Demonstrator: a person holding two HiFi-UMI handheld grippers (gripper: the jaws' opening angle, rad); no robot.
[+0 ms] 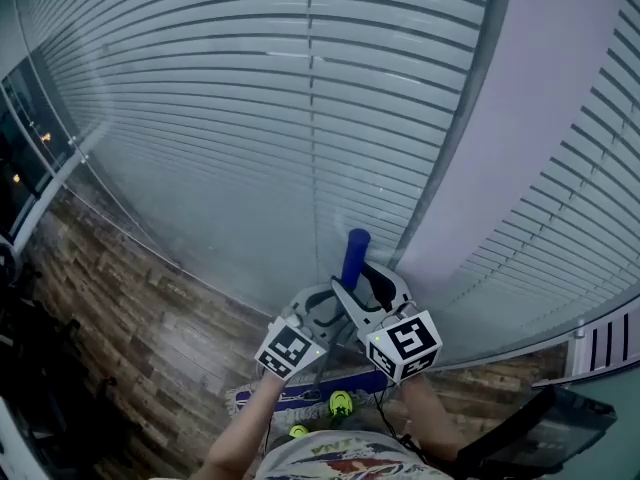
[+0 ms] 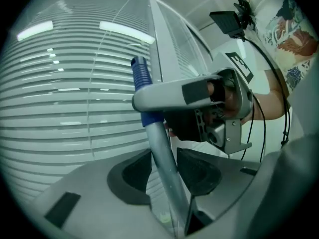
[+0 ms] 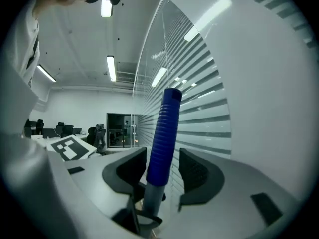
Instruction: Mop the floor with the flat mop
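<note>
Well, the flat mop [image 1: 352, 268] stands nearly upright directly in front of the person, close to a wall of white slatted blinds [image 1: 250, 88]. Its mop head [image 1: 310, 393] lies flat on the wood-plank floor [image 1: 130, 328], low in the head view, just ahead of the person's patterned shirt [image 1: 340, 463].

Both grippers sit on the handle, one just under the other. The right gripper [image 3: 162, 172] is the upper one. Its jaws are clamped on the ribbed blue grip [image 3: 164, 133] at the top of the handle, low down near where the blue meets the metal, and the grip's tip sticks up well past the pads.

The left gripper [image 2: 164, 174] is just below, with the grey pole [image 2: 160, 148] running up between its jaws (a slit of blinds shows between the pole and the left pad, so the jaws are spread and the hold is slack). In the left gripper view the right gripper crosses the pole just above.

A plain grey column [image 1: 540, 118] rises to the right of the blinds.
</note>
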